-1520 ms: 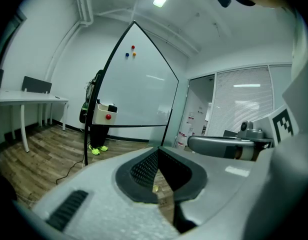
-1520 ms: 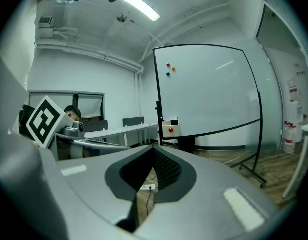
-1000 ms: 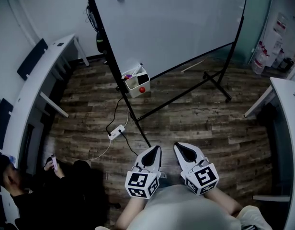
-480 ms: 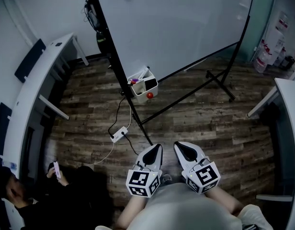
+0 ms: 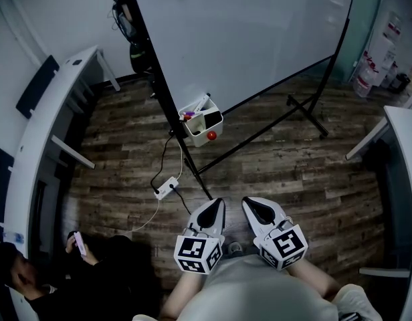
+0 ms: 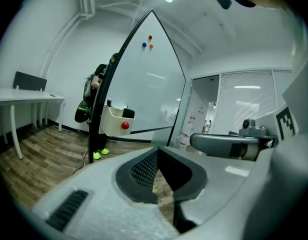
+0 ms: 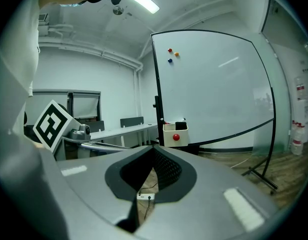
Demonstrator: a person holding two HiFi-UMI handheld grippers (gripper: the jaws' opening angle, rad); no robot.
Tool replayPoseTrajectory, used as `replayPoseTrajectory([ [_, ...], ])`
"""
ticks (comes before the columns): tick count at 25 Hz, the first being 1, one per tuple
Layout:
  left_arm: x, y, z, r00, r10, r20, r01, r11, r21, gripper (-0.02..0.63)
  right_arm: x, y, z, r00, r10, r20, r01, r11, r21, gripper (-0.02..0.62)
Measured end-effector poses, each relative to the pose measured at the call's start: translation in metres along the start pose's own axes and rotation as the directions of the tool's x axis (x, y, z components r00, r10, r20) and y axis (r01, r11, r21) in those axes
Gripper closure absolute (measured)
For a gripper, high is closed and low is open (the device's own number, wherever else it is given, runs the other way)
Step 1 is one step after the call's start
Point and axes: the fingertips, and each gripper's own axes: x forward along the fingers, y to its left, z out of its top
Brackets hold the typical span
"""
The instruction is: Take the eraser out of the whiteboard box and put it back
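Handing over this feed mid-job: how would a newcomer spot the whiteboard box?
Find the whiteboard on its black stand. At the board's lower left corner hangs a white box. Its front bears a red dot, and markers and a dark block stick out.

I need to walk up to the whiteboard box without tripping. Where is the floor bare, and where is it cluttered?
Bare floor lies between the board's low bar and the right desk, and beside the left desk. Cluttered below the box: the power strip lies by the stand's leg.
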Motion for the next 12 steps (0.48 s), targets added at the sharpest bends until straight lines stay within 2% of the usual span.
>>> replayPoseTrajectory([
  [12,0.014,0.015,0.005,0.999,0.037,-0.004,-0.037,0.999,-0.005,0.604,0.025,-0.011,0.004,0.999,0.040,-0.011,-0.040,0.999,-0.003,0.591],
])
